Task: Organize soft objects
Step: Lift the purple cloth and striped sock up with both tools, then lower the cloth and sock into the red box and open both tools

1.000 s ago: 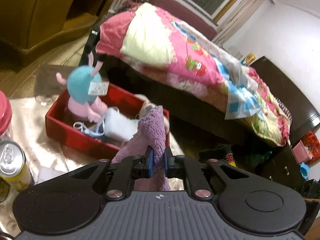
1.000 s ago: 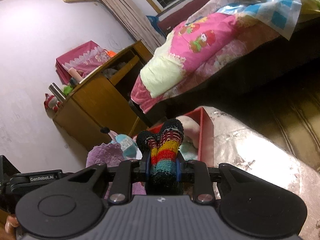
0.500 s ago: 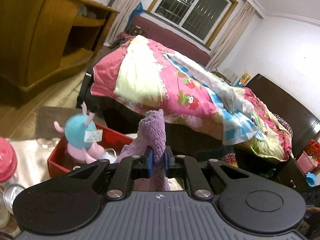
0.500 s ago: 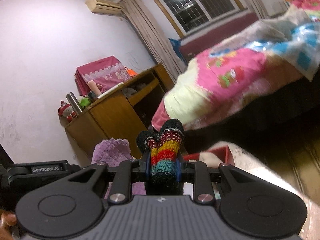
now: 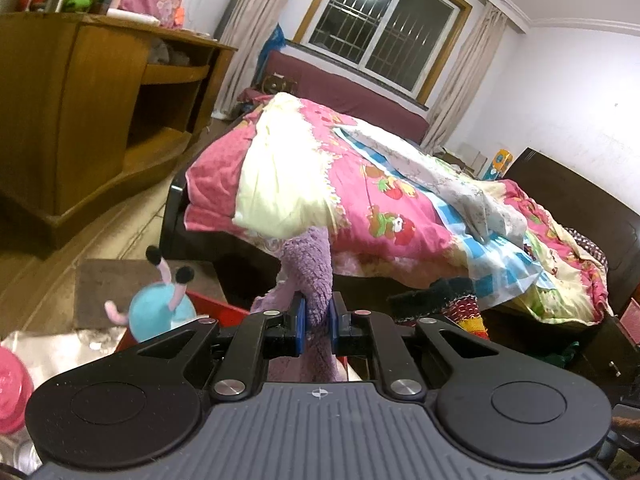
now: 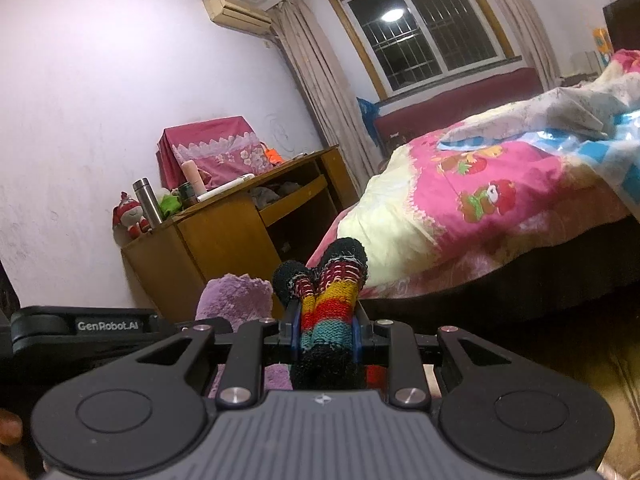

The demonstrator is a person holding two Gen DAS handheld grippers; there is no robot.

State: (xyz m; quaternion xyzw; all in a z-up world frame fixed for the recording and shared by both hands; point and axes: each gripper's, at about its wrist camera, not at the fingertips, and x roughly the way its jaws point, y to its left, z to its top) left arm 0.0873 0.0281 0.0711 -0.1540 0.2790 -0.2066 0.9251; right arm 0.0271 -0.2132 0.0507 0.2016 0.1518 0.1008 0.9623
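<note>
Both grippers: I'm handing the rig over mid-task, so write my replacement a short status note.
Left gripper: shut on a fuzzy purple cloth, held up in the air.
Right gripper: shut on a striped multicolour knitted sock, also raised.
Red storage box: low in the left view, with a blue-headed pink plush toy at it; its inside is hidden now.
Done: both items gripped.
Left: neither item is in the box yet; probably lower each in and release.
</note>
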